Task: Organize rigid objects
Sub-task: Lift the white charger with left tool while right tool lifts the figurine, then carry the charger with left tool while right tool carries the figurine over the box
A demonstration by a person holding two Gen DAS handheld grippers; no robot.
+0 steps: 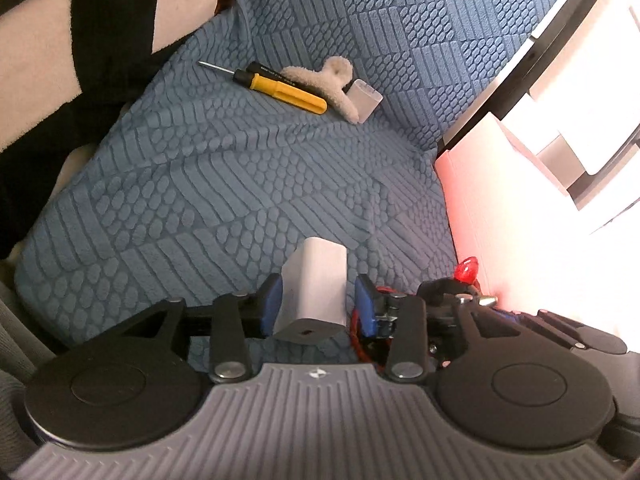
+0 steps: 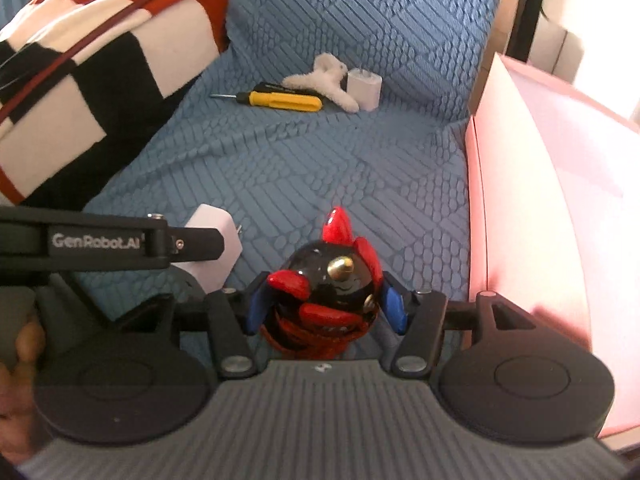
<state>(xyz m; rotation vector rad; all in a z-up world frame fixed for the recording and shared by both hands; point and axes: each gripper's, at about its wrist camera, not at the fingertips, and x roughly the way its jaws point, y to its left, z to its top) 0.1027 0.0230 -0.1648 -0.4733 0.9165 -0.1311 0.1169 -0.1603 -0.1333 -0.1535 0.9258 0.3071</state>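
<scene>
A white charger block [image 1: 316, 280] lies on the blue bedspread [image 1: 240, 184] between the blue pads of my left gripper [image 1: 318, 304]. A thin gap shows at the right pad, so the gripper is open. A black ball ornament with red petals and gold studs [image 2: 332, 284] rests on the bedspread between the pads of my right gripper [image 2: 326, 306], which stand just off its sides. The right wrist view has the left gripper's arm [image 2: 120, 244] over the charger [image 2: 216, 232]. Farther back lie a yellow screwdriver [image 2: 280, 101], a fluffy beige hair claw [image 2: 324, 78] and a small white block [image 2: 364, 88].
An open pink box [image 2: 540, 200] sits to the right on the bedspread, close to the ornament. A striped black, white and red blanket [image 2: 80, 80] is heaped at the left. A person's hand [image 2: 20, 360] holds the left gripper. White furniture with a black edge [image 1: 560, 40] stands beyond the bed.
</scene>
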